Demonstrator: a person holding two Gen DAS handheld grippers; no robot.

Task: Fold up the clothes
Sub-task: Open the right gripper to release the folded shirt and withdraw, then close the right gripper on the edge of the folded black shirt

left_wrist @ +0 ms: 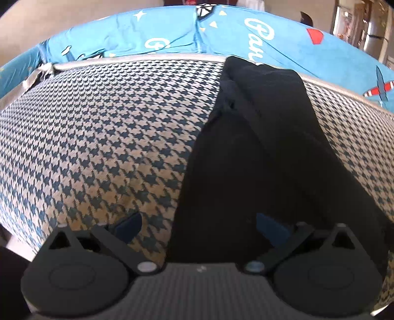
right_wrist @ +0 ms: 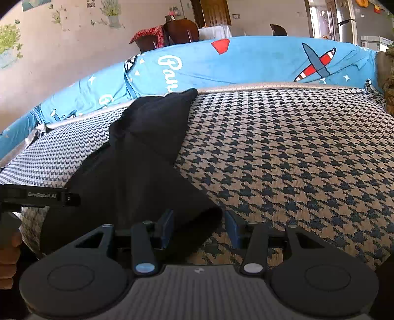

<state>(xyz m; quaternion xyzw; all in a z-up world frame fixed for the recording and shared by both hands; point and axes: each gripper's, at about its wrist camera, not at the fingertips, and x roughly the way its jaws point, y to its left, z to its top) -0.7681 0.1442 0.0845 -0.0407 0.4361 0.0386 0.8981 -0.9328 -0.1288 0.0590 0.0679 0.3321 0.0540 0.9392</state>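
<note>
A black garment (left_wrist: 258, 147) lies folded into a long strip on a houndstooth-patterned surface (left_wrist: 110, 135), running from the near edge up to the far silver-trimmed border, where its top end touches the blue printed fabric (left_wrist: 172, 32) behind; in the left wrist view the left gripper (left_wrist: 199, 226) stands with its blue-padded fingers (left_wrist: 128, 225) wide apart, one over bare houndstooth and the other lost against the dark cloth, the near end of the garment lying between them, and whether they touch it cannot be told; in the right wrist view the right gripper (right_wrist: 198, 226) has its fingers apart too, though less widely, with the garment's near corner (right_wrist: 204, 214) sitting between the two blue pads, not pinched; at the left edge of that view a black bar of the other gripper (right_wrist: 37, 195) crosses the cloth, and a hand (right_wrist: 9, 256) shows below it; beyond the blue fabric stand a chair draped in red cloth (right_wrist: 150, 34) and a wall with plant stickers (right_wrist: 110, 12).
</note>
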